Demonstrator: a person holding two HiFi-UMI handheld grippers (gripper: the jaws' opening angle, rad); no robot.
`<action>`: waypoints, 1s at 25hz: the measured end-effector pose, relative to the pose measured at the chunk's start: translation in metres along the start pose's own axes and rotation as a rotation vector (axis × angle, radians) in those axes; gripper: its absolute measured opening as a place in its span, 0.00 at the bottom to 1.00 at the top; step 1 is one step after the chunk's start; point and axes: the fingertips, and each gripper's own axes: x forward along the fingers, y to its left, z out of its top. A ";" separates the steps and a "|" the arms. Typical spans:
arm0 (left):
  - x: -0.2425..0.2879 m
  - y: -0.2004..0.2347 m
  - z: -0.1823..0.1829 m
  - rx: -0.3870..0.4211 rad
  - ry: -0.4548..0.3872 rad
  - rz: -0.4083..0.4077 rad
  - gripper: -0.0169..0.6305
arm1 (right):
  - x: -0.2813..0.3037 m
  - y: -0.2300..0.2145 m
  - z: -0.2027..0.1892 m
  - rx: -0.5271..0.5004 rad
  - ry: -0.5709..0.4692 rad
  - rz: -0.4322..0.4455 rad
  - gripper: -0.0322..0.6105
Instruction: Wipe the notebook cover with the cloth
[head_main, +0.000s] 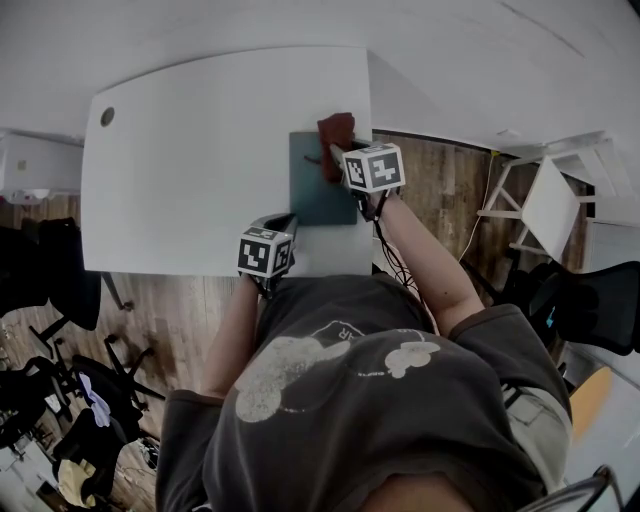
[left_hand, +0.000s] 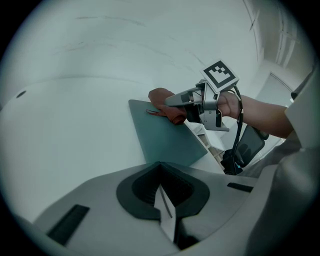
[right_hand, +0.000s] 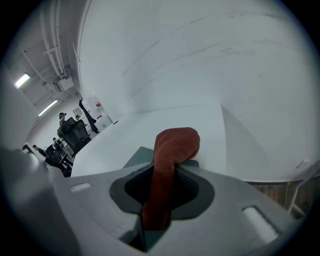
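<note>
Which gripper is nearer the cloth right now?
Right. The right gripper is shut on the cloth at the notebook's far end; the left gripper sits by the notebook's near corner, apart from the cloth.

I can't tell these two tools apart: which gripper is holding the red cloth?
The right gripper, at the far end of the notebook: the reddish-brown cloth is pinched between its jaws. The left gripper carries no cloth.
</note>
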 end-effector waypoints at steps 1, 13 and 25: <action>0.000 0.000 0.000 -0.002 -0.002 0.002 0.02 | -0.002 -0.002 -0.001 0.003 -0.002 -0.004 0.18; 0.001 -0.003 -0.001 0.005 -0.018 0.014 0.02 | -0.023 -0.028 -0.010 0.040 -0.014 -0.059 0.18; -0.001 -0.003 -0.002 0.031 -0.020 0.003 0.02 | -0.038 -0.034 -0.015 0.090 -0.028 -0.104 0.18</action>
